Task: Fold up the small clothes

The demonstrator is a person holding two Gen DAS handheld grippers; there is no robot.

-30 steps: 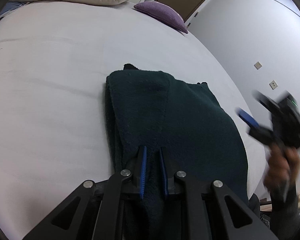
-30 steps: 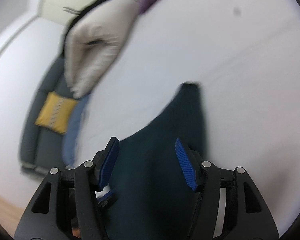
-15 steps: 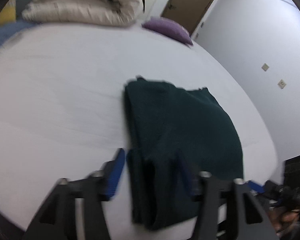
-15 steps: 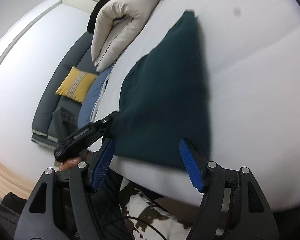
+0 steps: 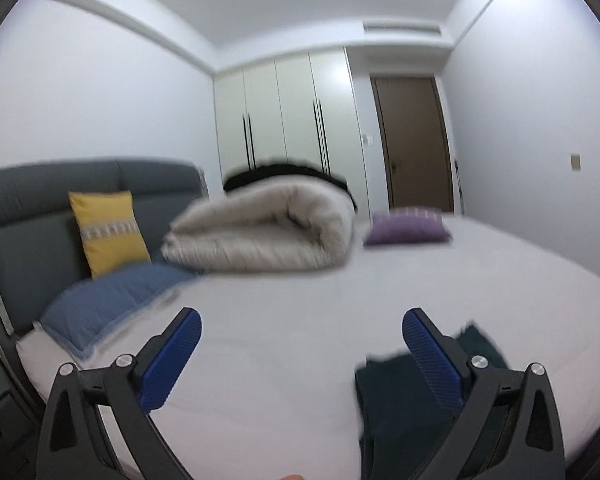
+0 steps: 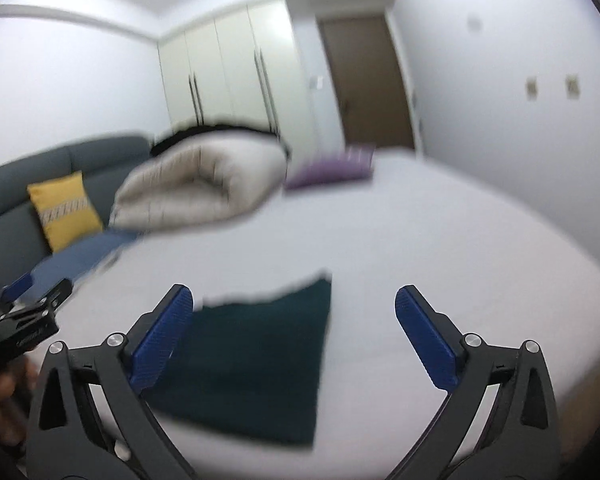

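A dark green folded garment point(image 6: 256, 356) lies flat on the white bed point(image 6: 440, 248), near its front edge. In the left wrist view the garment point(image 5: 400, 404) shows at the lower right, partly behind the right finger. My left gripper point(image 5: 300, 356) is open and empty, held above the bed, to the left of the garment. My right gripper point(image 6: 294, 336) is open and empty, raised over the garment's near part. The left gripper's body point(image 6: 24, 320) shows at the left edge of the right wrist view. Both views are blurred.
A rolled cream duvet point(image 5: 268, 228), a purple cushion point(image 5: 406, 228), a blue pillow point(image 5: 108, 304) and a yellow cushion point(image 5: 108, 232) lie at the far side by a grey headboard point(image 5: 28, 200). White wardrobes point(image 5: 288, 120) and a brown door point(image 5: 414, 140) stand behind.
My left gripper let go of the garment, opened wide and lifted away to the left. Both grippers tilted up towards the room. The garment now lies folded on the bed.
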